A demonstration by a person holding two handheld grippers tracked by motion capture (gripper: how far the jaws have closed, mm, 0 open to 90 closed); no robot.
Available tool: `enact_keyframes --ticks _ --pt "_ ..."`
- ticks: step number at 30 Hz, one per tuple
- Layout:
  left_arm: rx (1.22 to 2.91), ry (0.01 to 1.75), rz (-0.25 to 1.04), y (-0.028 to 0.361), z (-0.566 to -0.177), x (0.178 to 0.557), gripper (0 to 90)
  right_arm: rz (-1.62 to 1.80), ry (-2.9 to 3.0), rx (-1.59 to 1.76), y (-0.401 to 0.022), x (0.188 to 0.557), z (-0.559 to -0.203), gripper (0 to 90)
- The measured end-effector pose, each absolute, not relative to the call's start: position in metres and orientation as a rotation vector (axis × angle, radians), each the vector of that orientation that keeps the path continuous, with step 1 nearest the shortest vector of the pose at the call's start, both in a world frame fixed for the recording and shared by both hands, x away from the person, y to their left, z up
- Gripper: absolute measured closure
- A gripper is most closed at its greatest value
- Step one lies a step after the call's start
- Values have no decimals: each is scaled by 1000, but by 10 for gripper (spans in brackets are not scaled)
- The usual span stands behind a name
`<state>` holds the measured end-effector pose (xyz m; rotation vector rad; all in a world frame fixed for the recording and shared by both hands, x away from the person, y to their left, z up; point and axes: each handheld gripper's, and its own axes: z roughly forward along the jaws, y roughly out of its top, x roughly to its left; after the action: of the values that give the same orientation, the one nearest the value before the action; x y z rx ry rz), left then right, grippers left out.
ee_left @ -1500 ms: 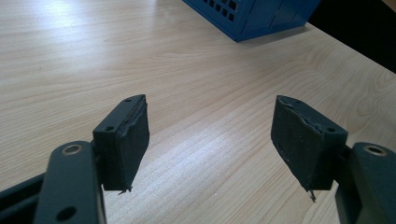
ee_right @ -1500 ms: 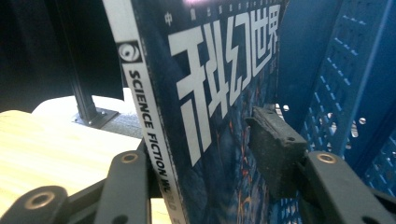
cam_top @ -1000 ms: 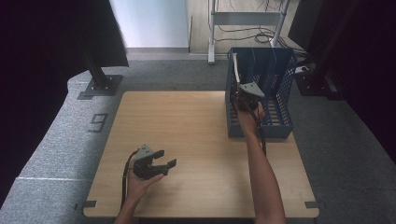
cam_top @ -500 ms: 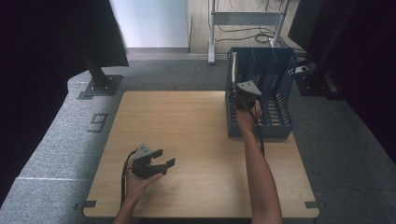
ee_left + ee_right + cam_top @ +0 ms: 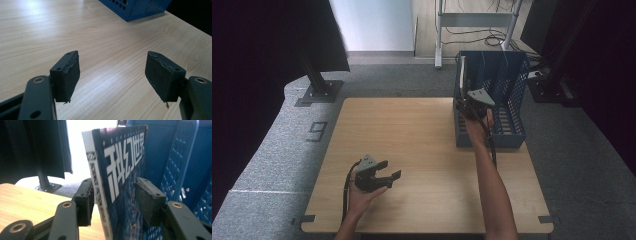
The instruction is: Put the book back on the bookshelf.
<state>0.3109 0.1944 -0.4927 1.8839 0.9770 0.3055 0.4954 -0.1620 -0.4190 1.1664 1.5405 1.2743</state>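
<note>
A magazine (image 5: 120, 182) stands upright on its edge at the left end of a blue crate (image 5: 512, 90), its white spine toward the worktop (image 5: 422, 140) and its dark cover, printed with large white characters, facing into the crate. In the high view the magazine (image 5: 462, 70) shows as a pale sliver against the crate's left wall. The right gripper (image 5: 113, 202) sits astride it, one finger (image 5: 85, 202) on the spine side and the other on the cover side; its fingers have just been opening and now stand clear of the magazine, pressing on neither face, so the magazine is released though still between them. In the high view the right gripper (image 5: 469, 102) is at the crate's near left corner, the person's forearm stretched up to it from the bottom edge. The crate sits on the worktop's far right corner, its mesh walls open at the top. Well apart, near the front left of the worktop, the left gripper (image 5: 384, 177) rests in the other hand, its fingers (image 5: 66, 75) spread wide with only bare wood between them.
</note>
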Motion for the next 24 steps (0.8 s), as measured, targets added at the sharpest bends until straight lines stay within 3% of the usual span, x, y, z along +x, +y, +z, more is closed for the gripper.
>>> enact_keyframes --ticks 24 --pt "1902 967 318 190 -494 309 282 1372 1594 1151 -166 458 -421 474"
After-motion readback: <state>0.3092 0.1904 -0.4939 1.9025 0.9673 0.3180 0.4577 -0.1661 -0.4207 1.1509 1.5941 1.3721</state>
